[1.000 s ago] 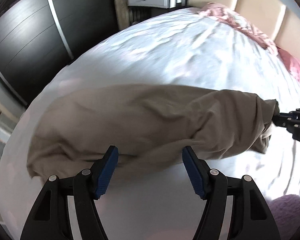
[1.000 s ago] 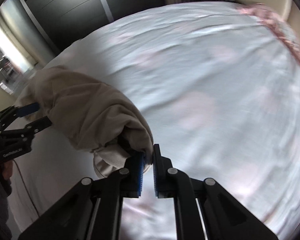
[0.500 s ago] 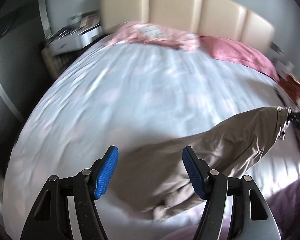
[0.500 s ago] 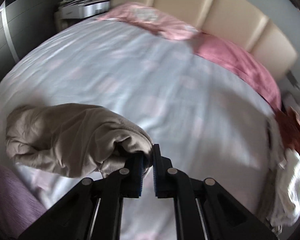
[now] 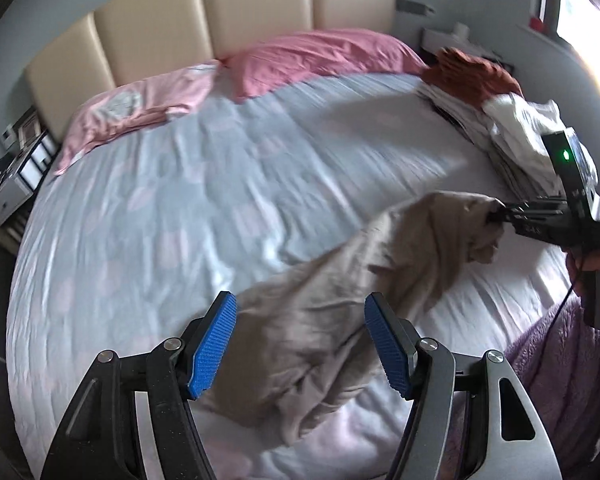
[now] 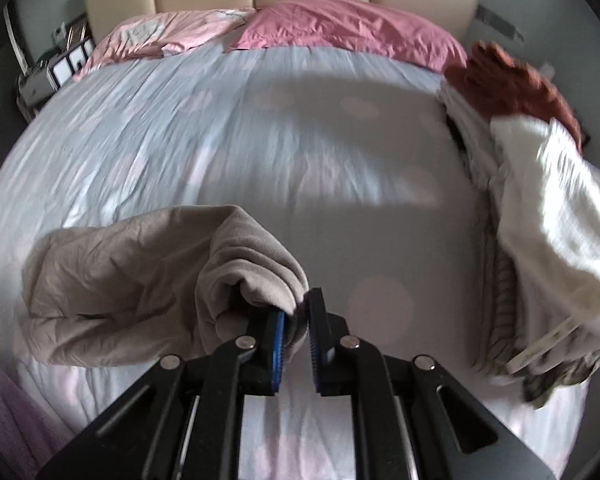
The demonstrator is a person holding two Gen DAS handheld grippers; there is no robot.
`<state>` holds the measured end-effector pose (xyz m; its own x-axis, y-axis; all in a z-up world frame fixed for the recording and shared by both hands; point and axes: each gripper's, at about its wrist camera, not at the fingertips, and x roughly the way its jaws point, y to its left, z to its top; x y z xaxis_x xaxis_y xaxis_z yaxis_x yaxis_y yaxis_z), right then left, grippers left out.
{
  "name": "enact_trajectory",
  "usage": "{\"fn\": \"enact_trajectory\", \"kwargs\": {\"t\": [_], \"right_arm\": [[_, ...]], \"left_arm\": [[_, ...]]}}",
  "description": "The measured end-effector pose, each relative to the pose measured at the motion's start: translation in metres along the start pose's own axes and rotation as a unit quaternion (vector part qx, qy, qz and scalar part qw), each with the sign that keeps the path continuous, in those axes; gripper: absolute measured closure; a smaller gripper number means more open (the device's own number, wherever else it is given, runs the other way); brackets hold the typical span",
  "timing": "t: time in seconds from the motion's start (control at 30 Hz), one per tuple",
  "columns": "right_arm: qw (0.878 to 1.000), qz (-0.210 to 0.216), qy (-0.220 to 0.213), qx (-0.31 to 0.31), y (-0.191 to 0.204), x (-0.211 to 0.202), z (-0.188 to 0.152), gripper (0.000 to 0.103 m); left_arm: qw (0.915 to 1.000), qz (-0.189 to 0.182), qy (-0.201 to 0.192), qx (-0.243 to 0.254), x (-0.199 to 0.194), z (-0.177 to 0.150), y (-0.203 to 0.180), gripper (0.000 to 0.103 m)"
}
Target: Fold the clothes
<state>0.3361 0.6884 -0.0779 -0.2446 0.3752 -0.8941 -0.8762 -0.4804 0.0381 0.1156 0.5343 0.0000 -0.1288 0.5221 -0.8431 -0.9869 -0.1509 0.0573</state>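
A crumpled beige garment [image 5: 340,312] lies on the pale dotted bedsheet [image 5: 160,208]. My left gripper [image 5: 300,344] is open, its blue pads either side of the garment's near end, just above it. My right gripper [image 6: 296,332] is shut on the garment's [image 6: 140,280] other end, pinching a bunched fold; it also shows in the left wrist view [image 5: 504,216], holding that end raised at the right.
A pile of clothes, white [image 6: 548,208] and rust-red [image 6: 512,80], sits at the bed's right edge. Pink pillows [image 5: 300,56] lie under the beige headboard [image 5: 204,28]. A purple fleece [image 5: 560,360] is at the near right. A nightstand [image 5: 16,176] stands at the far left.
Both views have swung from the dark wardrobe toward the headboard. My right gripper has pulled the garment to the right with it. My left gripper has stayed open.
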Motion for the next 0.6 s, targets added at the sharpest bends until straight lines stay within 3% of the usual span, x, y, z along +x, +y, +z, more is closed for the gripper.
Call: {"fn": "enact_trajectory", "kwargs": {"t": [0.13,0.17,0.23,0.3,0.47,0.6], "right_arm": [[0.999,0.021,0.012,0.032,-0.012,0.018,-0.007,0.079],[0.999,0.023,0.014,0.036,-0.013,0.020,-0.009,0.073],[0.998,0.028,0.019,0.045,-0.016,0.026,-0.012,0.050],[0.998,0.033,0.024,0.054,-0.019,0.032,-0.015,0.042],[0.995,0.045,0.035,0.077,-0.026,0.046,-0.022,0.044],[0.993,0.055,0.045,0.095,-0.032,0.057,-0.028,0.072]], "left_arm": [[0.9984,-0.019,0.045,0.030,0.049,-0.004,-0.039,0.035],[0.9974,-0.022,0.058,0.037,0.062,-0.006,-0.046,0.035],[0.9953,-0.026,0.079,0.050,0.083,-0.009,-0.061,0.035],[0.9918,-0.024,0.107,0.066,0.109,-0.013,-0.076,0.035],[0.9816,-0.024,0.162,0.098,0.153,-0.023,-0.099,0.035],[0.9743,-0.016,0.195,0.112,0.176,-0.028,-0.111,0.041]]}}
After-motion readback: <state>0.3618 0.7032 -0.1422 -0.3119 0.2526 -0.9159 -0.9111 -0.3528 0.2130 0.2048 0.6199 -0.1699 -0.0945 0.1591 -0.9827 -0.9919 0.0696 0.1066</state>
